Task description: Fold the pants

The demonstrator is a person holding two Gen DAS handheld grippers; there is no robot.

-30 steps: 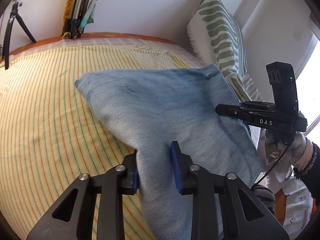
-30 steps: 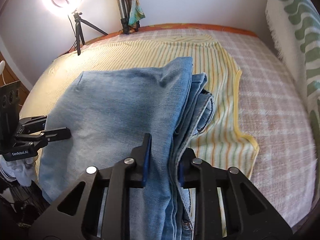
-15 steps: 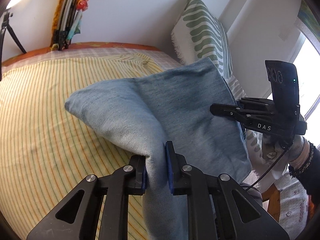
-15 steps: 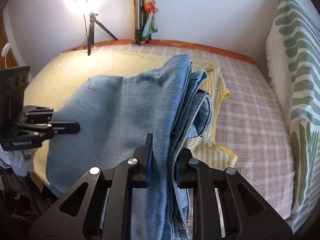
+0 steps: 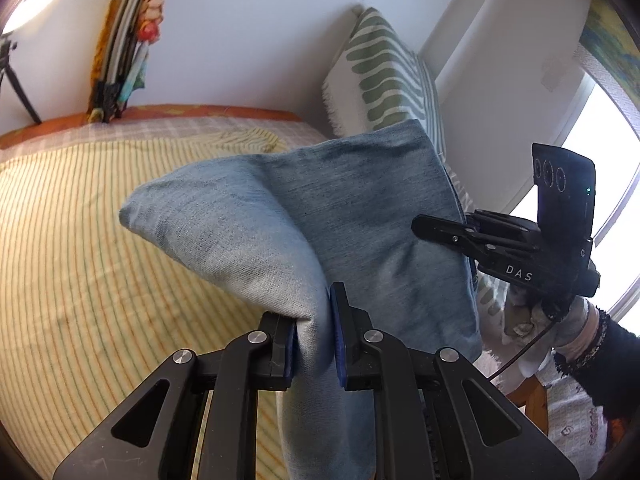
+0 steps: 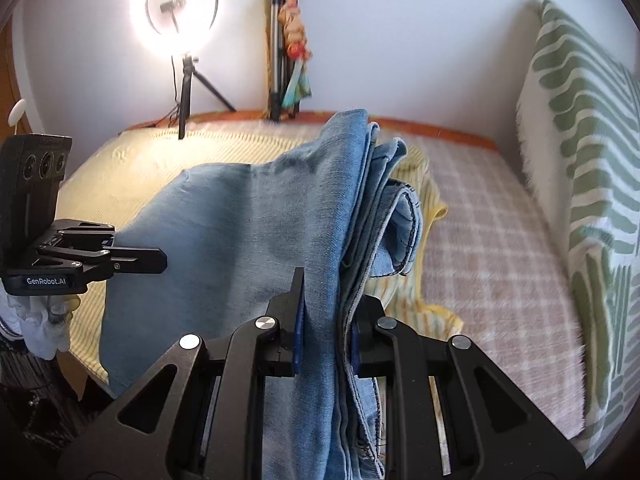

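Folded light-blue jeans [image 5: 360,208] hang lifted above the bed, held at both near corners. My left gripper [image 5: 314,332] is shut on a bunched fold of the denim at their left edge. My right gripper [image 6: 326,328] is shut on the stacked layers of the jeans [image 6: 248,232] along their right edge, where seams and hems show. Each gripper appears in the other's view: the right gripper [image 5: 418,226] at the cloth's right side, the left gripper [image 6: 160,258] at its left. The part of the jeans below the jaws drops out of view.
A yellow striped cover [image 5: 80,240] lies over the bed, with a checked blanket [image 6: 492,240] to the right. A green-and-white pillow [image 6: 580,152] leans on the wall. A ring light on a tripod [image 6: 176,8] and a folded stand [image 6: 284,52] are behind the bed.
The left jaws have closed from wide apart onto the denim fold. Both grippers have risen, and the jeans have come up off the bed with them.
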